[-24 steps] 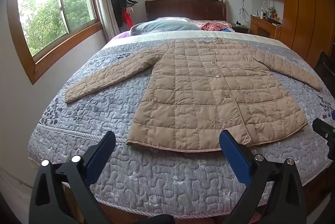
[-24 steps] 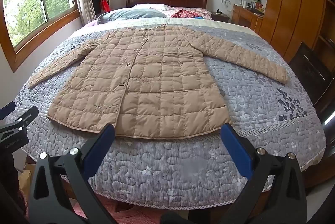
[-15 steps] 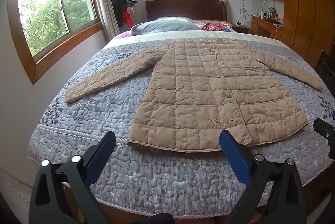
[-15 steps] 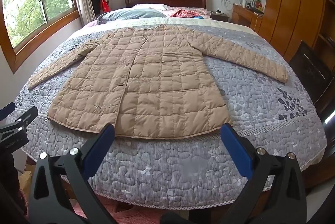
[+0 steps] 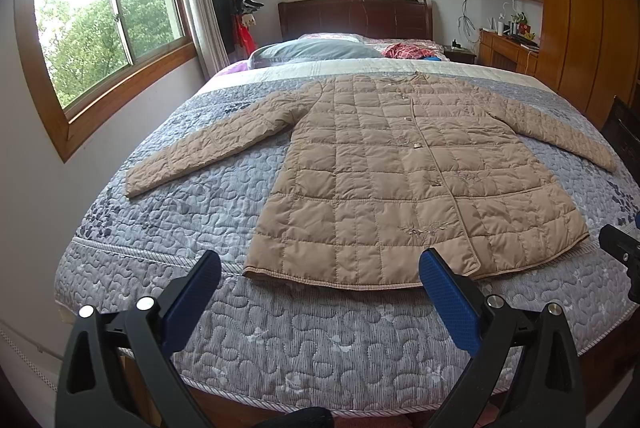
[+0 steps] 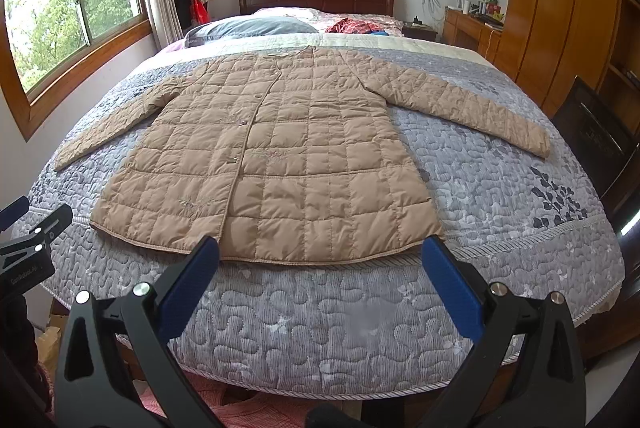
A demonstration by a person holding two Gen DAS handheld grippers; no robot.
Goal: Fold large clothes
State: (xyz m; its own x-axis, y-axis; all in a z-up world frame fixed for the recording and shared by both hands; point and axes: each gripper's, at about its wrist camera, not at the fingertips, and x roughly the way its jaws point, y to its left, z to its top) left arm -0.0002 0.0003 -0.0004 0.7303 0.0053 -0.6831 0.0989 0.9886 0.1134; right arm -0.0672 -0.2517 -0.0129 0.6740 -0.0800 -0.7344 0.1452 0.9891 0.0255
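At the bottom of the left wrist view the left gripper [image 5: 320, 268] hangs above the foot of the bed, its blue-padded jaws spread wide with nothing between them. The right gripper [image 6: 320, 252] sits the same way at the bottom of its own view, jaws fully apart and empty; its black tip also shows at the right edge of the left view.

Just beyond the fingertips lies the grey quilted bedspread [image 5: 320, 340], bare along its near edge. The tan quilted coat [image 5: 400, 180] is spread flat, front up and buttoned, across the middle of the frame, hem nearest the grippers, both sleeves stretched out to the sides. Nothing lies on it or between it and the grippers.

Farther up the frame come a grey pillow [image 5: 316, 50] and a red crumpled cloth [image 5: 410, 51], then the dark wooden headboard [image 5: 356, 18]. A coat stand [image 5: 236, 8] stands in the upper left corner between two windows; wooden cabinets [image 5: 576, 28] fill the upper right.
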